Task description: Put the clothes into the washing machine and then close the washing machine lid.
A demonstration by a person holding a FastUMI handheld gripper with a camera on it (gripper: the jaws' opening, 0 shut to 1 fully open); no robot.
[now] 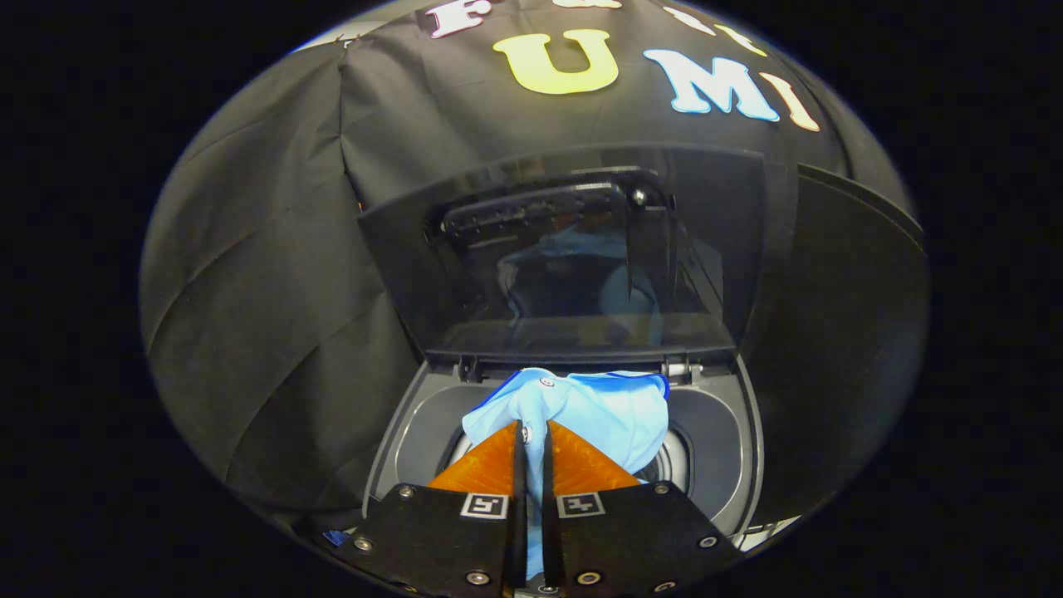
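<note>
My gripper (531, 432) jaws are squeezed tight on the blue shirt (598, 411), right over the washing machine (714, 432) hole. I must drop it in. The lid (565, 249) is open.

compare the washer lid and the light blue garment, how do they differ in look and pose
The lid is dark, rigid and glossy, standing raised open behind the drum opening; the garment is light blue with darker blue trim, soft and crumpled, hanging over that opening. The lid is free of the gripper, while the garment is pinched between its nearly closed fingers. Both sit just beyond the fingertips at the machine's top.
</note>
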